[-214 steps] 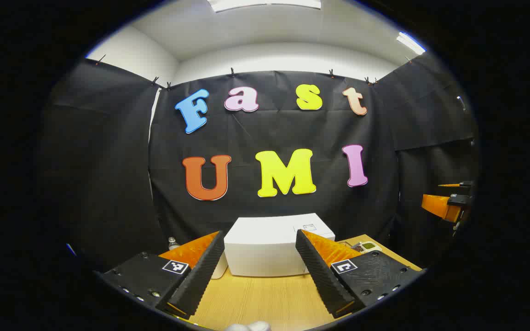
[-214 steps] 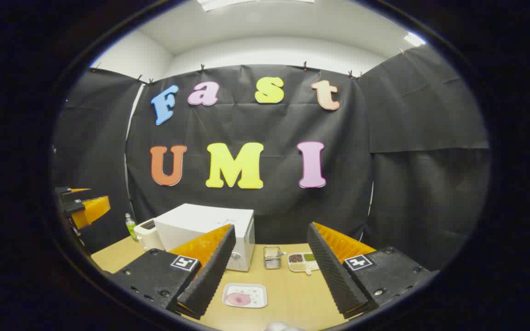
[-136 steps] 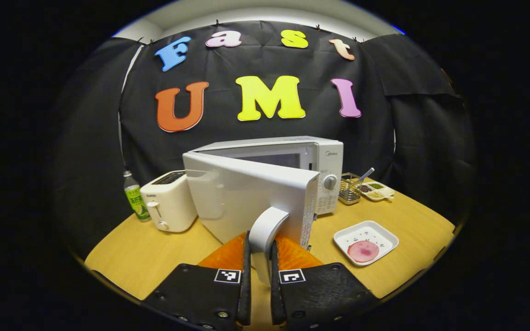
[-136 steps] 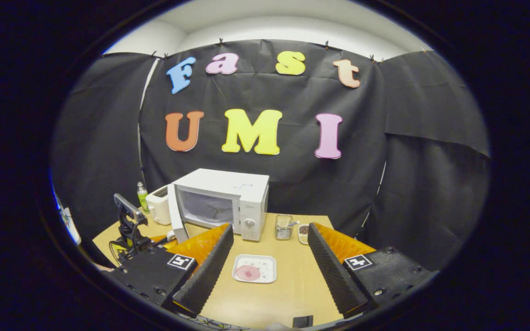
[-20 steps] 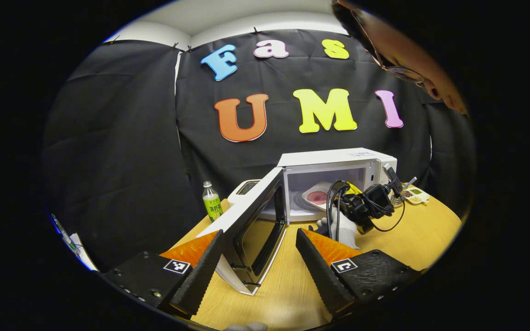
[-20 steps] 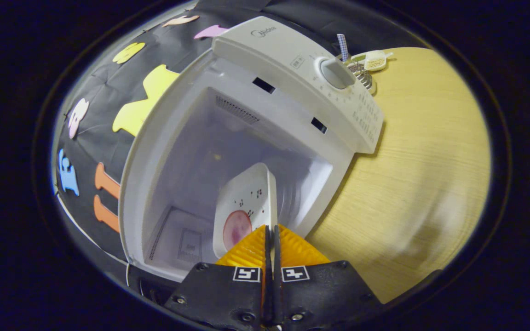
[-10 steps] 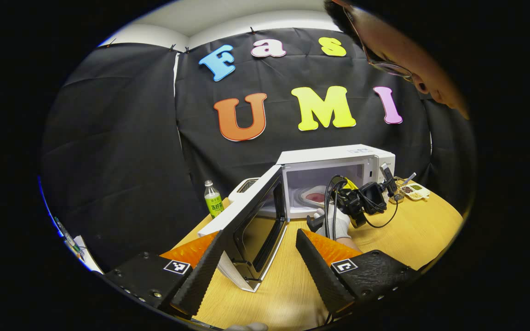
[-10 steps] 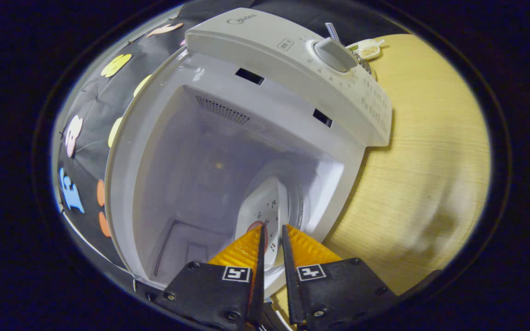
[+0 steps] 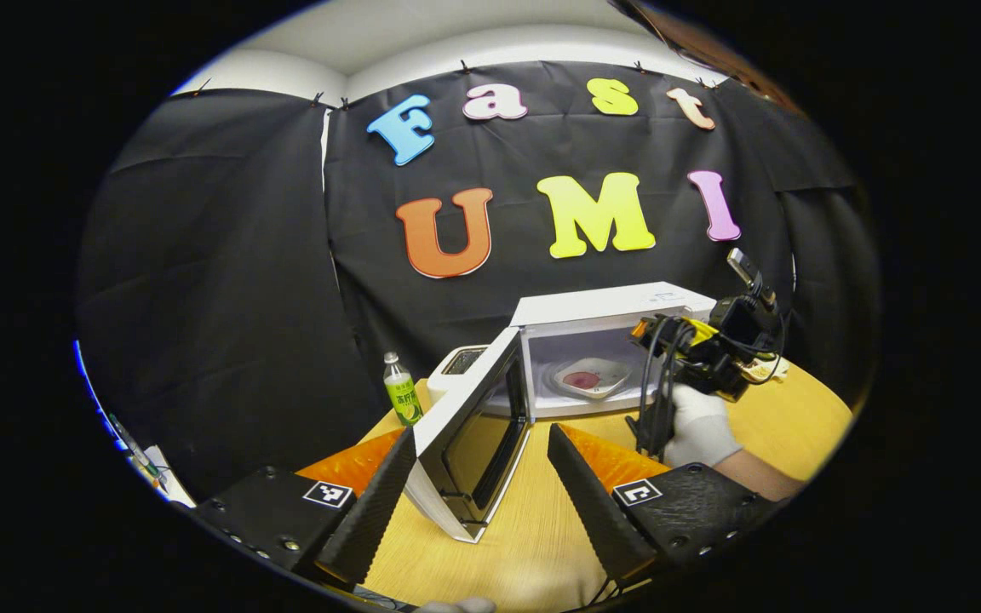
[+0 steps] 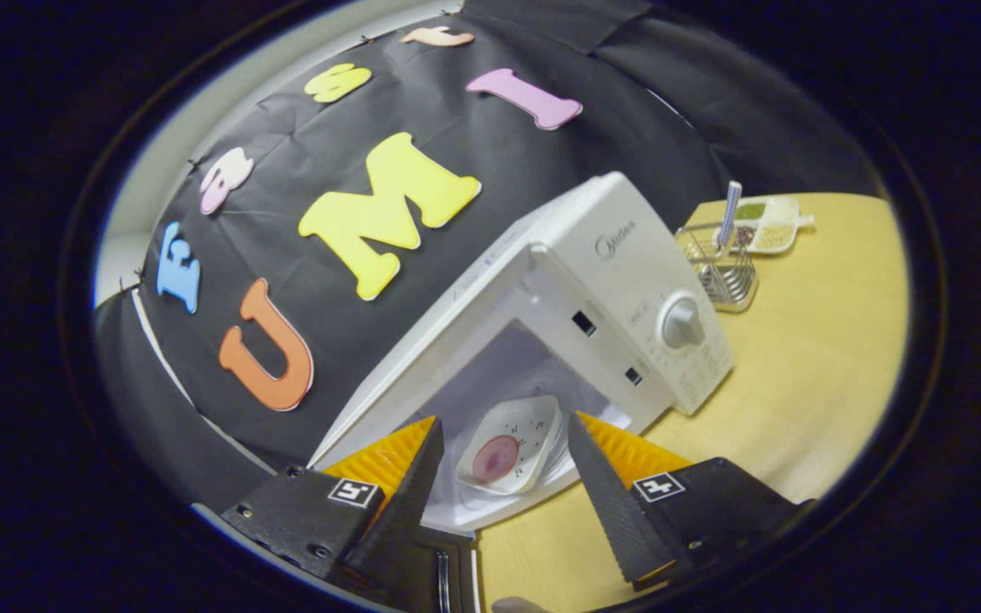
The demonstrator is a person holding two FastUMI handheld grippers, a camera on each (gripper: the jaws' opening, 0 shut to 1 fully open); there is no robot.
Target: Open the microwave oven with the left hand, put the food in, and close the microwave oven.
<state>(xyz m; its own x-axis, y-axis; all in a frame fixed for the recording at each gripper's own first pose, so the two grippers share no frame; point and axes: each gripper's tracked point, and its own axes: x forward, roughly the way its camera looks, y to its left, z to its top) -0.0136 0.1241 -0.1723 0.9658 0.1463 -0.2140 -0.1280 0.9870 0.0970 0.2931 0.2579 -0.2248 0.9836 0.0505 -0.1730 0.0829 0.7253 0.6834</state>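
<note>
— What moved?
— The right gripper (image 10: pixel 503 485) let go of the plate of food (image 10: pixel 509 447) and pulled back out of the microwave oven (image 10: pixel 593 281). Its fingers are wide apart, holding nothing.
— Where is the plate?
— Inside the oven, lying flat. The door (image 9: pixel 469 430) hangs open.
— The left gripper (image 9: pixel 478 477)?
— Wide open too, empty, near the door's edge, above the wooden table (image 9: pixel 533 545).

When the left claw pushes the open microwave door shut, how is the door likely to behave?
The microwave door is a flat rigid panel, so it should probably swing as one piece without flexing. It stands wide open on its hinge side by the cavity, so a push near its free edge likely turns it easily. The microwave looks boxy and heavy, so it probably won't slide much.
</note>
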